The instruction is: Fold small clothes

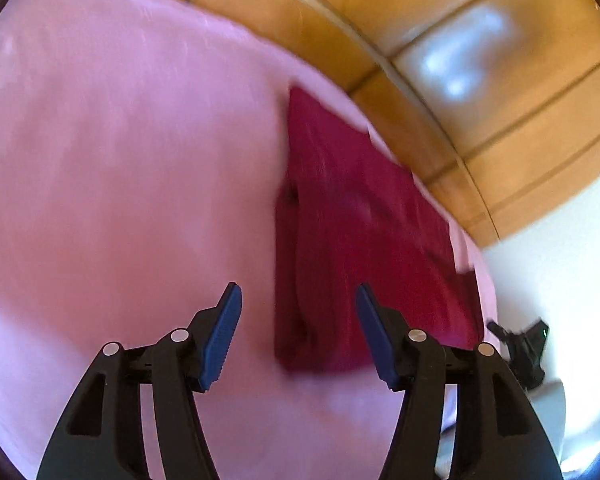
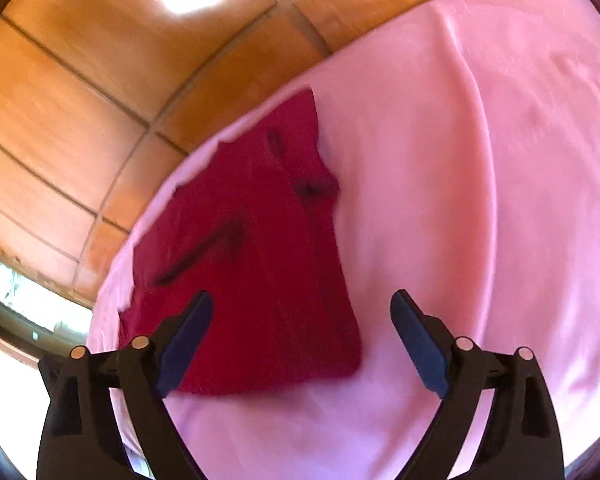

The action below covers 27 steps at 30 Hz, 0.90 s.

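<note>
- The left gripper [image 1: 299, 296] stands released, its blue pads [image 1: 223, 336] spread with nothing between them.
- The right gripper [image 2: 302, 304] gapes wider, also empty.
- Just ahead of both lies the dark red garment [image 1: 352, 232], flat on the pink sheet [image 1: 120, 160], near its edge.
- Beyond that edge, an orange tiled floor [image 2: 80, 80].

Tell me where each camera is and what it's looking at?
Left wrist: rides on the left tool, looking down over its open fingers at the red cloth on the pink sheet; the other tool peeks in at right.
Right wrist: rides on the right tool, looking down over its open fingers at the red cloth and pink sheet.
Both share the cloth, sheet and tiled floor.
</note>
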{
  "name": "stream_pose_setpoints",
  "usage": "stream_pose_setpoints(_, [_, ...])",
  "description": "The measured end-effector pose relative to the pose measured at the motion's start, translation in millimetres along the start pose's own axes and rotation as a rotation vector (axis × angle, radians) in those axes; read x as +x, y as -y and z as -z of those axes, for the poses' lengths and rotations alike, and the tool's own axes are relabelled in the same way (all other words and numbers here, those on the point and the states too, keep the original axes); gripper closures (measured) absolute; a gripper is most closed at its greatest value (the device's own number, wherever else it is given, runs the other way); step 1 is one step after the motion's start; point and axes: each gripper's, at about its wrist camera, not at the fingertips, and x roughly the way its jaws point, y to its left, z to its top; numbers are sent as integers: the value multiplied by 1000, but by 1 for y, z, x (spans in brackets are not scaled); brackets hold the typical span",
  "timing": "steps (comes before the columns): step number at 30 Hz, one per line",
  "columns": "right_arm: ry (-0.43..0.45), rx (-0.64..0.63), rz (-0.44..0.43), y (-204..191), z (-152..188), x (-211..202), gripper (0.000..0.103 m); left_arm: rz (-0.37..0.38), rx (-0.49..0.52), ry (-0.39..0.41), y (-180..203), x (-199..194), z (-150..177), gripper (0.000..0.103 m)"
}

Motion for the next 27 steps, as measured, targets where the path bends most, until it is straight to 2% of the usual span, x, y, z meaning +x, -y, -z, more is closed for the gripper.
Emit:
stream_pose_setpoints(1, [-12, -15, 11, 0, 5, 3, 26, 17, 35, -40, 5, 8, 11, 45])
stream_pose_setpoints(3, [-25, -31, 24, -1, 11, 11, 40, 28, 99, -61, 16, 15, 19, 45])
stream_pose_setpoints(4, [-33, -49, 35, -4, 14, 16, 51, -2, 144, -58, 24, 20, 22, 46])
stream_pose_setpoints(6, [-35, -90, 76, -10, 15, 23, 59, -50, 175, -58, 31, 29, 22, 73])
stream_pose_setpoints(8, [-45, -98, 76, -12, 15, 25, 74, -54, 145, -63, 30, 32, 17, 79])
stream_pose_setpoints(10, [-38, -102, 58, -15, 16, 16, 78, -58, 160, -58, 32, 27, 18, 82])
stream_pose_setpoints(16, [-26, -103, -8, -22, 31, -16, 79, -36, 173, -64, 28, 6, 25, 85])
stream_pose_setpoints(24, [-134, -114, 23, -6, 77, -40, 79, -27, 222, -135, 24, -30, 72, 84])
stream_pose_setpoints(25, [-145, -114, 29, -5, 79, -40, 78, -33, 242, -139, 26, -32, 76, 84])
stream_pose_setpoints(26, [-144, -120, 39, -6, 78, -40, 72, -48, 253, -126, 30, -32, 75, 82])
stream_pose_setpoints(27, [-130, -129, 53, -7, 74, -42, 67, -63, 257, -103, 33, -31, 72, 74])
